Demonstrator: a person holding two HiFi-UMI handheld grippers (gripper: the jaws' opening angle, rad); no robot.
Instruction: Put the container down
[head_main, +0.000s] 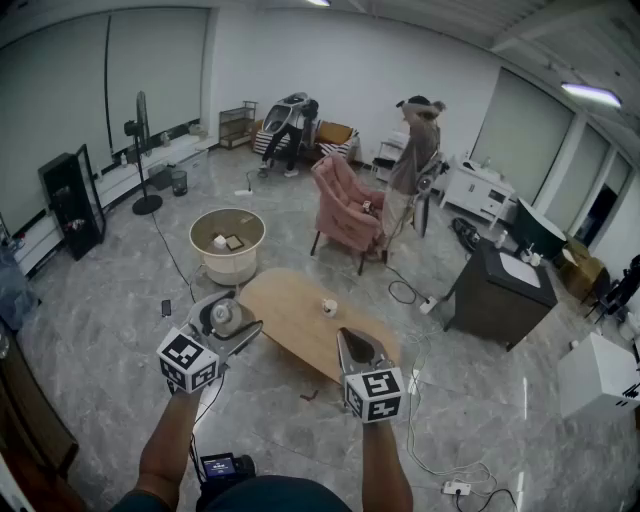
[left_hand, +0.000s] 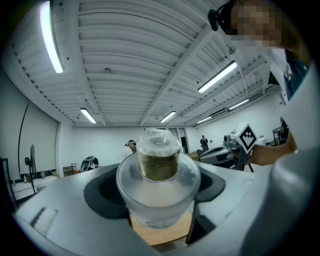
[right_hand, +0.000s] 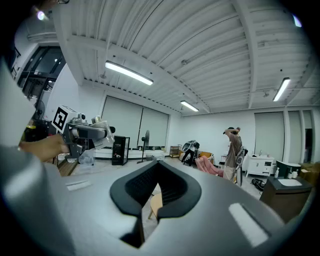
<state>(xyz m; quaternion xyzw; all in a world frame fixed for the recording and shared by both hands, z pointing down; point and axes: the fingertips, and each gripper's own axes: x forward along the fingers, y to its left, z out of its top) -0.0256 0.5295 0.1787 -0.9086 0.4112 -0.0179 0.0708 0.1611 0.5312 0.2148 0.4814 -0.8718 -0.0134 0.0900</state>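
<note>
At the left, the left gripper (head_main: 228, 325) is clenched on a round, frosted translucent plastic container (left_hand: 157, 172). The container has a clear knobbed lid and something olive-brown inside. Its jaws stand wide, and the dark pads press on the container's sides. The container sits upright between them, lifted clear of any surface. In the left gripper view, pale wood shows just under its base. In the head view it hangs over the near left end of the oval light-wood coffee table (head_main: 290, 325).

Beyond that end, on the grey marble floor, stands a round white tub (head_main: 228, 262), well apart from the grip. Further right on the tabletop is a small white cup (head_main: 329, 307), alone and apart from both grippers.

At the right, the right gripper (right_hand: 156, 186) is closed with nothing between its ribbed black pads. It hovers over the table's near right edge and takes no part in the hold.

As a judgement, the step in hand is the carry just before the set-down: the container is gripped and over the table but not yet resting on it. The next move calls for a straight, level descent until the base meets the wood on the bare left end. Only then should the jaws spread, so that the container neither drops nor tips. The tall lid suggests it would topple easily if released at a tilt.
</note>
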